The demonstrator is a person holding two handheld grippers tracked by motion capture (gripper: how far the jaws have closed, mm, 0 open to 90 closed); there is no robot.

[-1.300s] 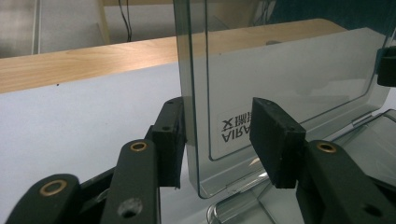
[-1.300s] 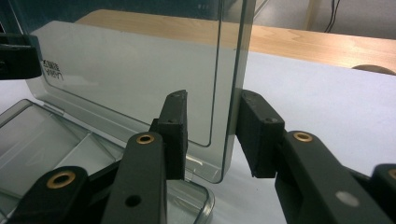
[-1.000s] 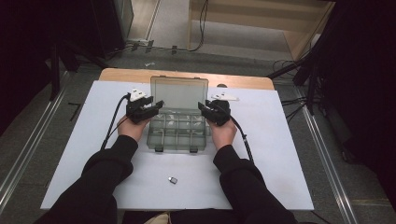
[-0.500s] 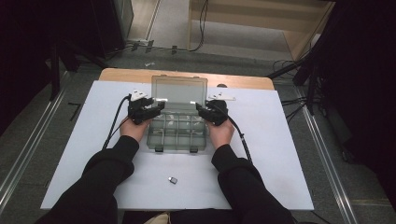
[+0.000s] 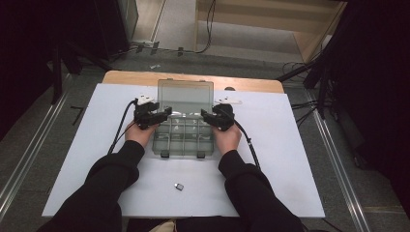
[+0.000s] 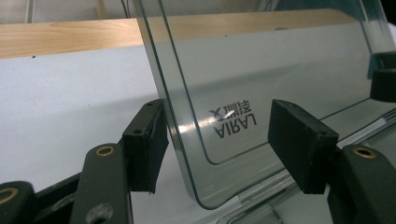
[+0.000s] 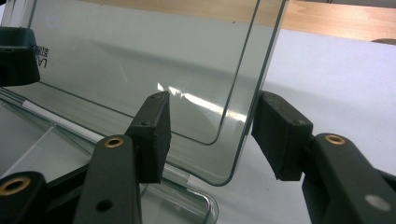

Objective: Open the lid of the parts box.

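A clear plastic compartment box lies on the white board with its lid raised and leaning back. My left gripper is at the lid's left edge and my right gripper at its right edge. In the left gripper view the lid, printed with a logo, passes between the jaws of the left gripper. In the right gripper view the lid's edge runs between the jaws of the right gripper. Both pairs of jaws have just been opening and stand open around the lid, not pressing on it.
A small dark piece lies on the white board near the front, between the person's forearms. The board rests on a wooden table. Cables trail from both grippers across the board. Dark floor and rails lie to either side.
Hands, lid and box base keep their places in the high view. No other shift shows at this size.
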